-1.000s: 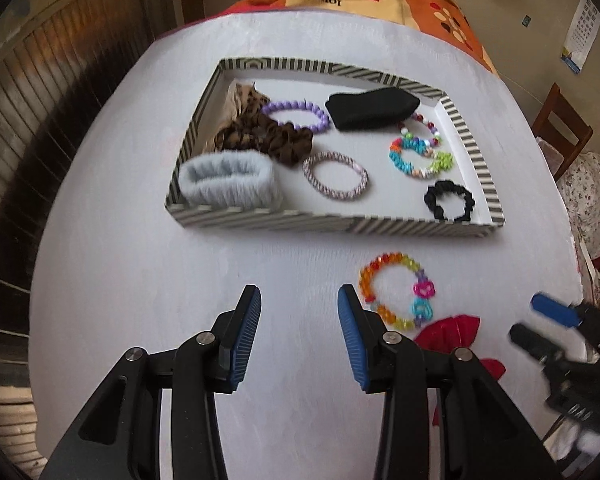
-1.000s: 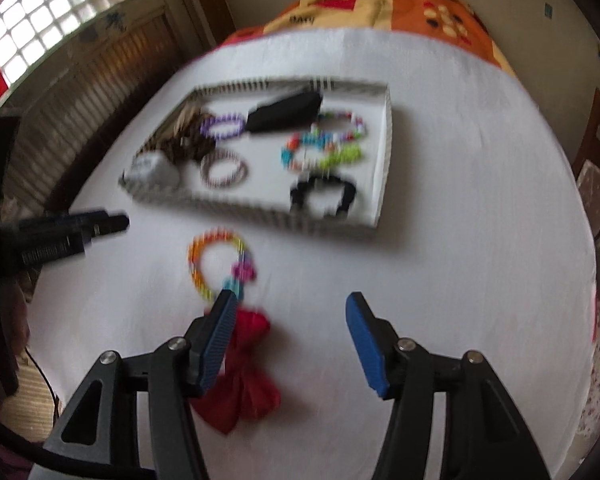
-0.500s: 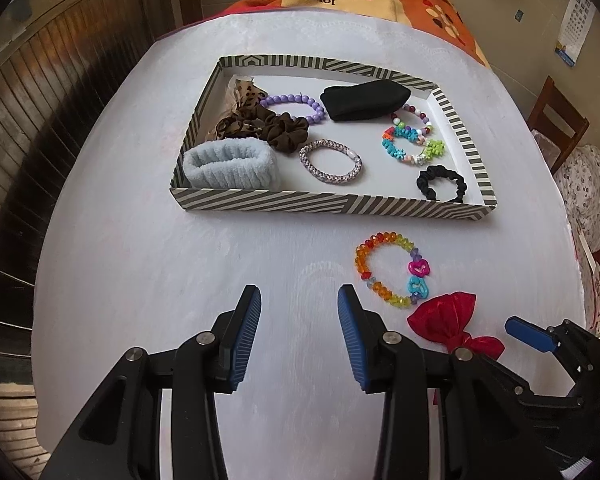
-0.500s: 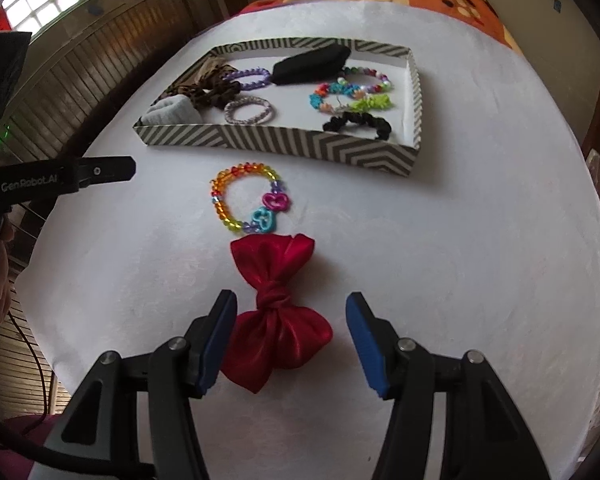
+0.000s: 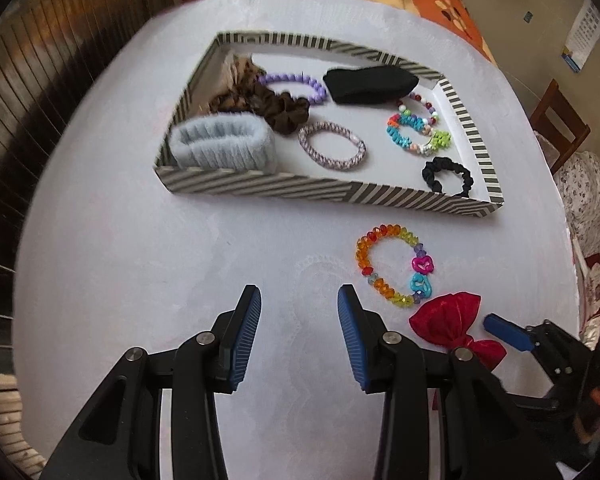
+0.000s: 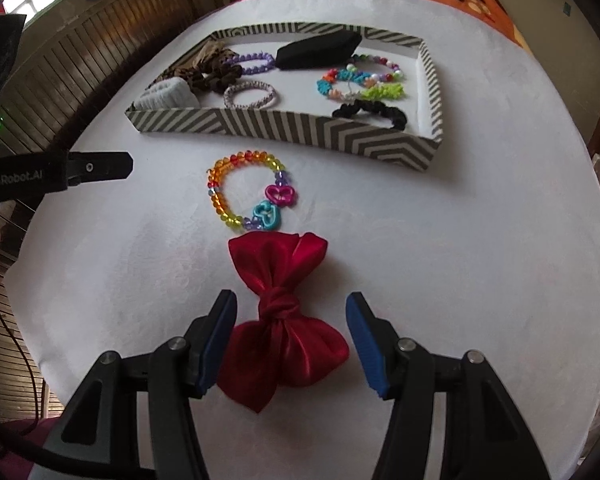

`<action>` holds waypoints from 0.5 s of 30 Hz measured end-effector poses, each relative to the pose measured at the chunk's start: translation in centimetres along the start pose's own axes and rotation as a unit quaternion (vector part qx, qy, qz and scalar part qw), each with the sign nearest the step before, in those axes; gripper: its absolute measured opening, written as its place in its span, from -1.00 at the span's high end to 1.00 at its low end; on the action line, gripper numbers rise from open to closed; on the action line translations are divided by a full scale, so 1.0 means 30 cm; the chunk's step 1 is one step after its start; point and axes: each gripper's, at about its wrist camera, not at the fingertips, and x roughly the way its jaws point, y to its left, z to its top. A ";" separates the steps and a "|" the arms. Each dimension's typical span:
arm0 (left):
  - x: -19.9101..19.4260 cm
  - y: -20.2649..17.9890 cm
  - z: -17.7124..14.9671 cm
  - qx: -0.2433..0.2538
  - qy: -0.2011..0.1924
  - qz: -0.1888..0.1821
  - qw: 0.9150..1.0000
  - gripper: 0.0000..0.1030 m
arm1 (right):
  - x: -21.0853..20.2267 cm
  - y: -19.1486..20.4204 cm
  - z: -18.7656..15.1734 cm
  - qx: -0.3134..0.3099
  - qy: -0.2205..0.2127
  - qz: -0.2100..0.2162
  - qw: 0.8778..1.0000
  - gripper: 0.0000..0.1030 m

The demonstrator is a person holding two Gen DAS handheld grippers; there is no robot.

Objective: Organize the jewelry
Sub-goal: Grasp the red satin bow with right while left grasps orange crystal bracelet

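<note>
A red satin bow point(image 6: 282, 322) lies on the white table, and my open right gripper point(image 6: 291, 334) straddles its knot with the jaws apart on either side, not closed. A rainbow bead bracelet point(image 6: 246, 190) with pink and blue charms lies just beyond the bow. The striped tray point(image 6: 284, 126) behind holds several scrunchies and bracelets. My left gripper point(image 5: 299, 330) is open and empty over bare table, left of the bracelet point(image 5: 394, 264) and bow point(image 5: 450, 320).
The tray point(image 5: 300, 190) holds a light blue fluffy band point(image 5: 224, 144), brown scrunchies, a black pouch point(image 5: 370, 84) and a black scrunchie point(image 5: 446, 176). A wooden chair point(image 5: 560, 120) stands at the right. The table edge curves close at the left and right.
My right gripper has moved forward over the red bow, so its jaws now flank the knot. My left gripper shifted slightly, bringing the tray nearer in its view.
</note>
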 end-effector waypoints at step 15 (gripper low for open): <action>0.185 -0.157 0.085 0.022 0.031 0.000 0.999 0.38 | 0.000 -0.136 -0.053 0.019 0.011 0.012 1.000 0.62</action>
